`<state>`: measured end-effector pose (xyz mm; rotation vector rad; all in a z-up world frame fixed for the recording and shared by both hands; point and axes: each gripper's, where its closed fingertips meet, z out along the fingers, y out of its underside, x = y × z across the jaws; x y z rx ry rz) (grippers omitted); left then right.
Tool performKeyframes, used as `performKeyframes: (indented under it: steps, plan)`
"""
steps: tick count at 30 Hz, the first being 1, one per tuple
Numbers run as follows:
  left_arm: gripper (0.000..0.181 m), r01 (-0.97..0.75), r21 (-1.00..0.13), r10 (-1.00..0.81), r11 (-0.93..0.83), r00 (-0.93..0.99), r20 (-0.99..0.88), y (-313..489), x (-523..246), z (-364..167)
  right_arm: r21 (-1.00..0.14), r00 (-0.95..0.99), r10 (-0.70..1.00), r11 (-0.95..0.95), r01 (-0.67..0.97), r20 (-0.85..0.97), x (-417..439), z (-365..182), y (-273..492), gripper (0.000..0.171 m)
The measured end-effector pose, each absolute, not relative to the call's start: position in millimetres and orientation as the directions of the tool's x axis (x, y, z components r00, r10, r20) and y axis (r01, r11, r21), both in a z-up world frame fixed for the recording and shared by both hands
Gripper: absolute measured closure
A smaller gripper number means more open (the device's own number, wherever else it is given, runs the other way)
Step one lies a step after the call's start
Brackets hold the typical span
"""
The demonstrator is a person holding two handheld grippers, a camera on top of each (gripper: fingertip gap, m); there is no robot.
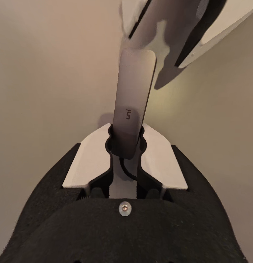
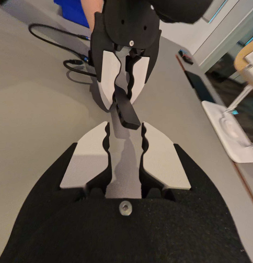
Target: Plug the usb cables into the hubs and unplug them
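- Nearest the lens in the left wrist view is the black body of the left gripper point(image 1: 126, 126), its two white fingers point(image 1: 94, 153) closed narrowly on the near end of a slim grey USB hub point(image 1: 135, 96).
- The hub stands out forward from the jaws, leaning slightly right, its flat printed face turned to the camera; a thin black cable point(image 1: 126, 170) curls from its near end down between the fingers.
- Beyond the hub's far end, the right gripper point(image 1: 172, 42) comes in from the upper right, blurred, its white fingers with black inner pads just past the hub's tip.
- Behind everything in this view is only a plain pale surface point(image 1: 51, 71).
- The right wrist view shows what the left cannot: the right gripper point(image 2: 125, 123) has its jaws set apart with nothing between them, fingertips on either side of the hub's free end without touching it.
- Here the hub point(image 2: 126, 112) appears dark, held above the grey table point(image 2: 37, 113), with a row of ports along its left edge.
- The left gripper point(image 2: 121, 96) faces this camera from above, tilted down.
- Farther off, a black cable point(image 2: 54, 39) with blue-trimmed plugs loops on the table to the left; a white stand base point(image 2: 228, 135) sits at the right edge.
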<state>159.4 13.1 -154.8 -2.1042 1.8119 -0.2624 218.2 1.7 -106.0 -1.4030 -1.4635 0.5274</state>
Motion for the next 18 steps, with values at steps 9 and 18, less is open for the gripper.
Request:
performKeyframes:
  steps: [9,18]
  plan:
    - [0.146,-0.945,-0.322,-0.997,-0.064,0.074,-0.017,-6.9,148.1,-141.4,-0.604,0.084,0.661,0.617,0.505,0.746,204.8,-84.0,-10.2,0.131]
    - [0.146,-0.955,-0.295,-1.0,-0.024,0.018,0.025,-18.8,156.2,-131.4,-0.633,-0.028,0.716,0.633,0.445,0.697,195.6,-87.2,-21.2,0.135]
